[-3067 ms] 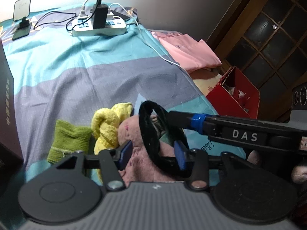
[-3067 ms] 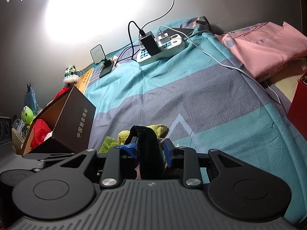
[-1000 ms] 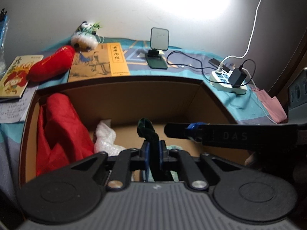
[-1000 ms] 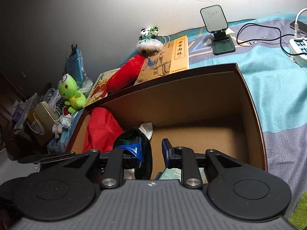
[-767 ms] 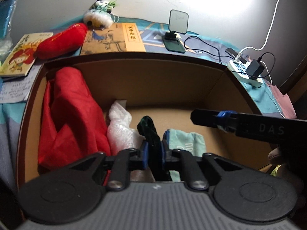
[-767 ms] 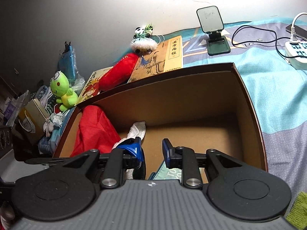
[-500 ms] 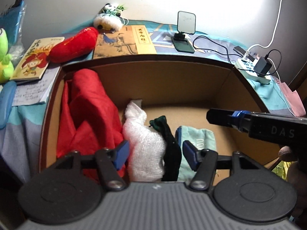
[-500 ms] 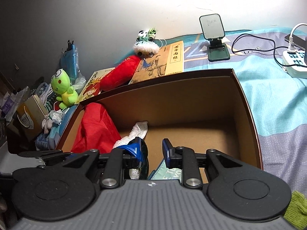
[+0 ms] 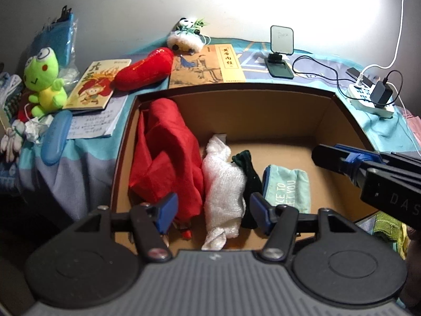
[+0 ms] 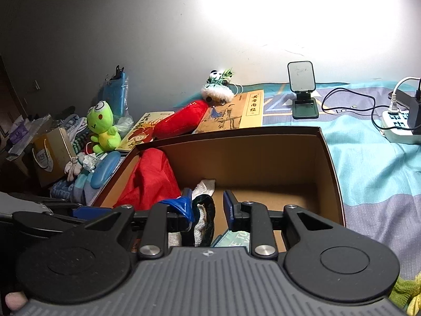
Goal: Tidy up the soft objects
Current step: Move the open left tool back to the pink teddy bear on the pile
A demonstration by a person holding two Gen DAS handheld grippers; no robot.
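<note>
A green frog plush sits at the far left on the striped bedspread, beside a picture book and a red plush that lies across its corner. Next comes the open cardboard box. Against its left wall a red cloth is heaped; a white knitted cloth lies just right of it, then the dark green band, then a folded teal cloth flat on the box floor.

The left gripper hangs over the box with its jaws spread wide, and its pads grip nothing; the white cloth and the band lie below and between them. The right gripper reaches in from the right edge of the left wrist view. Its jaws stand a little apart, having just been opening slightly. The band's loop sits by its left pad, possibly touching; the view there is too cramped to be sure. Further right a phone stand and a power strip rest on the bedspread.
</note>
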